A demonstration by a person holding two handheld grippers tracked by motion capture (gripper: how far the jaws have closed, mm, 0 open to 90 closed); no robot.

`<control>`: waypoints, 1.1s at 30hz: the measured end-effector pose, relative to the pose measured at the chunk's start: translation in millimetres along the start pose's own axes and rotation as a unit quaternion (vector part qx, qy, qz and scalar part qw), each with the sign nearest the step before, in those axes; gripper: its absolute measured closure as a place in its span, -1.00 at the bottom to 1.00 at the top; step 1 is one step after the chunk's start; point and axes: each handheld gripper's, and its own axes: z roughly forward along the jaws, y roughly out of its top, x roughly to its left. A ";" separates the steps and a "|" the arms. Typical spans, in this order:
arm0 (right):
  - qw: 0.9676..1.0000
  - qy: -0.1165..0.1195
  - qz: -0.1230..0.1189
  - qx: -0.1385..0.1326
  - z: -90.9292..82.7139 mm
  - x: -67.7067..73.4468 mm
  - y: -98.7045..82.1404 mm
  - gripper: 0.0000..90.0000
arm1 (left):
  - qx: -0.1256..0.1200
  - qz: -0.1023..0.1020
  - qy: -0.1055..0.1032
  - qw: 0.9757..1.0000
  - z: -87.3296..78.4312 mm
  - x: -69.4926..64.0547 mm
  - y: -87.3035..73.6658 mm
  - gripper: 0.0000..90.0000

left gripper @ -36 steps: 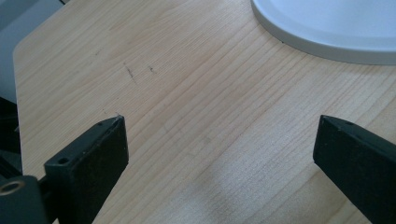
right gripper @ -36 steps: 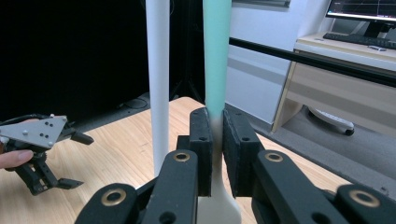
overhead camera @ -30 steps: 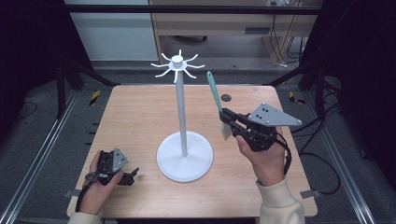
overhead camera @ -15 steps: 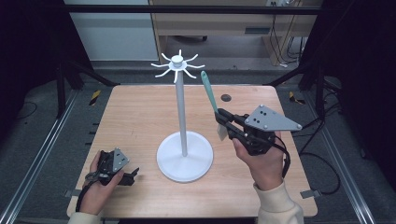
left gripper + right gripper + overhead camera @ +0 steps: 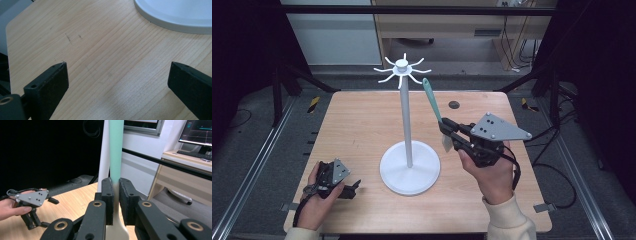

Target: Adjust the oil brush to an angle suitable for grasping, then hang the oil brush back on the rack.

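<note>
The right gripper [image 5: 446,131] is clamped on a teal-handled spatula [image 5: 430,98], fingers [image 5: 108,195] pressed tight on the neck just above its pale blade, handle pointing up and tilted twd the white hook stand [image 5: 407,115] in the middle of the counter [image 5: 362,120]. In the high view the handle tip sits just beside the ring of hooks [image 5: 402,70] at the top of the pole, near the right-hand prongs but apart from them, so the utensil isn't hung yet. Judging by that, pick-up is done and the lift is approx. finished; what's left is to bring the handle end onto a prong, settle it and let go. Whether the handle has a hanging hole can't be told from these pics. The left gripper [image 5: 352,187] rests low on the counter at the near-left, fingers [image 5: 47,82] spread wide w/ nothing btw them, bare wood and the rim of the stand base [image 5: 172,22] ahead of it. Vs. the earlier frames: the spatula has swung more upright and its tip has climbed closer to the hooks, while the left hand hasn't moved.
</note>
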 end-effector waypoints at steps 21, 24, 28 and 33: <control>1.000 0.009 0.003 0.011 8.2 3.4 -0.6 0.83 | 0.000 0.002 0.000 1.000 0.4 -1.1 0.6 -0.94; 1.000 0.011 0.002 0.013 9.7 3.8 -0.2 0.83 | -0.001 0.001 0.000 1.000 0.3 -0.8 0.4 -0.94; 1.000 0.009 0.004 0.014 12.9 3.8 -0.6 0.83 | 0.000 0.001 0.000 1.000 0.3 -0.5 0.3 -0.94; 1.000 0.009 0.004 0.016 17.4 4.5 -0.2 0.83 | 0.000 0.002 0.000 1.000 0.5 -1.0 0.6 -0.94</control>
